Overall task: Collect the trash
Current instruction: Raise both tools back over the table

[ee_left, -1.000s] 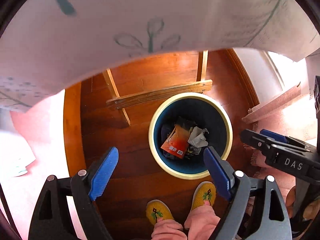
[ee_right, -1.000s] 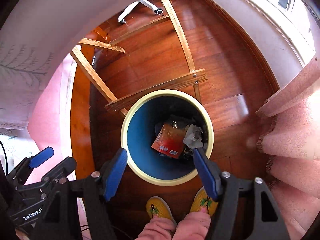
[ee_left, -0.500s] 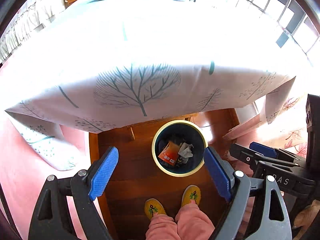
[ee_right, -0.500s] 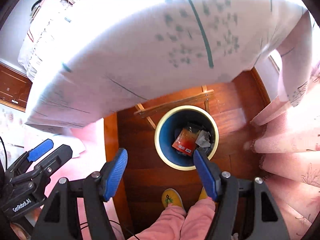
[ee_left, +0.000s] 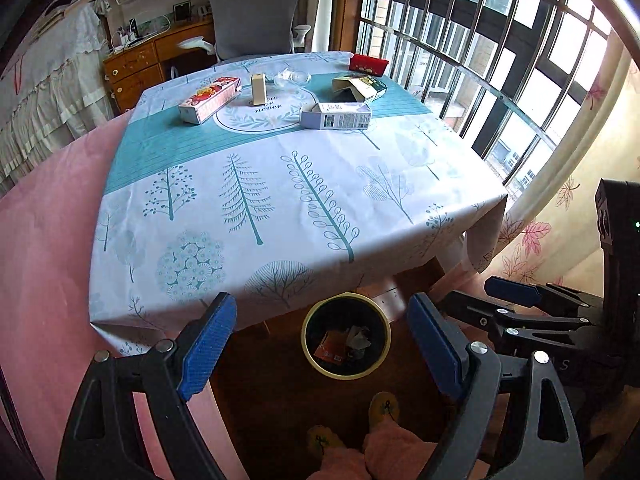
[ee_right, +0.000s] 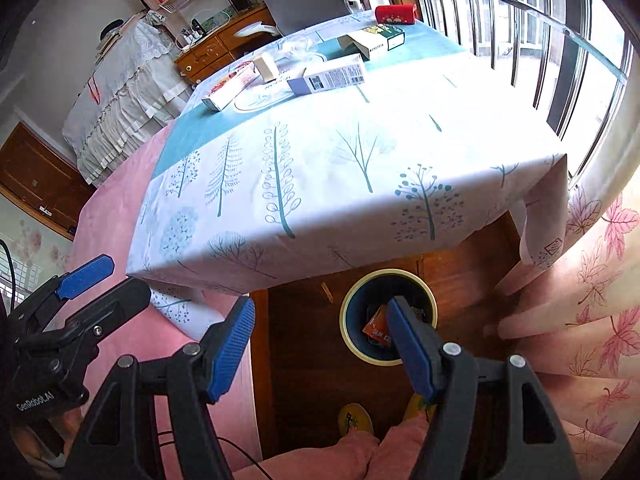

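Observation:
A round bin with a cream rim stands on the wood floor below the table's near edge, holding an orange wrapper and crumpled paper. Far back on the table lie a pink carton, a small cream box, a white-and-lilac box, a green-and-white box, a red pouch and clear plastic. My left gripper and right gripper hang high above the floor, both open and empty.
The table wears a white and teal tree-print cloth. A pink surface flanks its left, floral curtains and barred windows its right. A grey office chair and wooden desk stand behind. The person's yellow slippers are below.
Both grippers rose from just over the bin to above table height. The tabletop and its boxes came into view; the bin shrank below. Jaws stayed open.

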